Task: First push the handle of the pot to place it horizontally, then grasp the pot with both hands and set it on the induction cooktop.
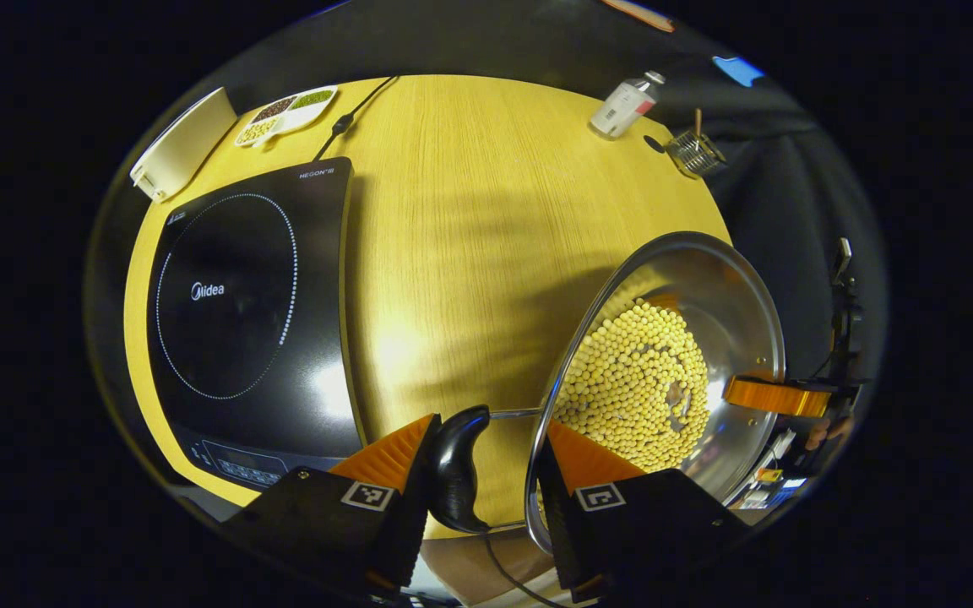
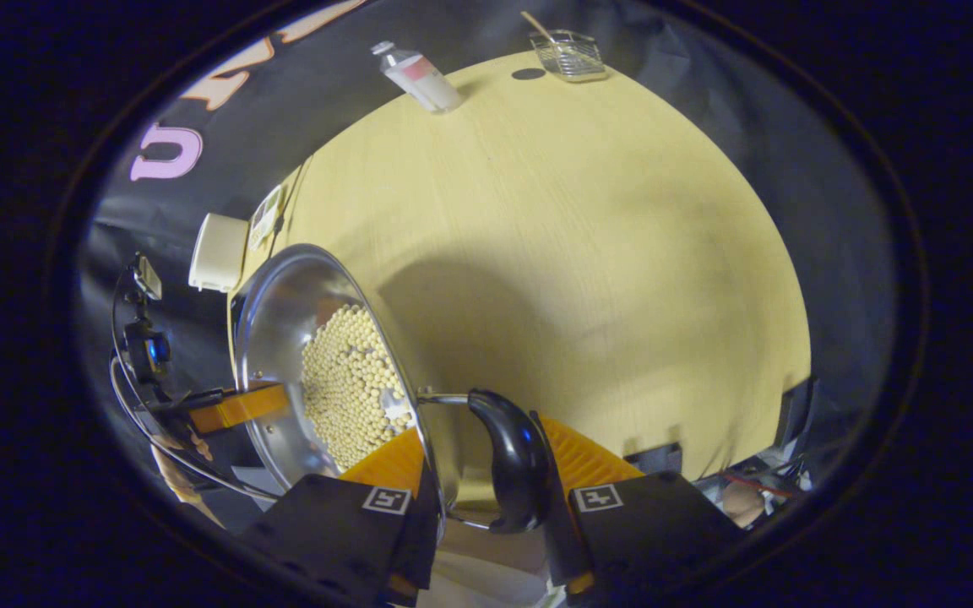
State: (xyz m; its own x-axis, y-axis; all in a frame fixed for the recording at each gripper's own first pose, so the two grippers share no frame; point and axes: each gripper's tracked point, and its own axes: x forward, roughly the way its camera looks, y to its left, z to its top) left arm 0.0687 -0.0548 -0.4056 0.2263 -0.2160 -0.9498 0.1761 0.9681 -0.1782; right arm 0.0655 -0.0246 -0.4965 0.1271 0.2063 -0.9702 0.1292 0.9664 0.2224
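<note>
A steel pot [image 1: 731, 295] holding pale yellow beans [image 1: 634, 380] hangs above the wooden table [image 1: 486, 211], casting a shadow on it. In the left gripper view it is to the right of the black induction cooktop [image 1: 241, 304]. My left gripper [image 1: 491, 420] is shut on the pot's near side: one finger is against the black side handle [image 1: 457, 473], the other inside the rim. My right gripper [image 2: 478, 426] holds the opposite side the same way, with that black handle [image 2: 516, 460] against its outer finger and the pot [image 2: 284, 312] on its left. Each gripper's finger shows at the pot's far rim in the other's view.
At the table's far edge stand a white bottle [image 1: 626, 105] and a small wire basket [image 1: 696, 152]. Beyond the cooktop lie a white box [image 1: 182, 143], a divided dish of grains [image 1: 288, 114] and the cooktop's cable [image 1: 351, 114].
</note>
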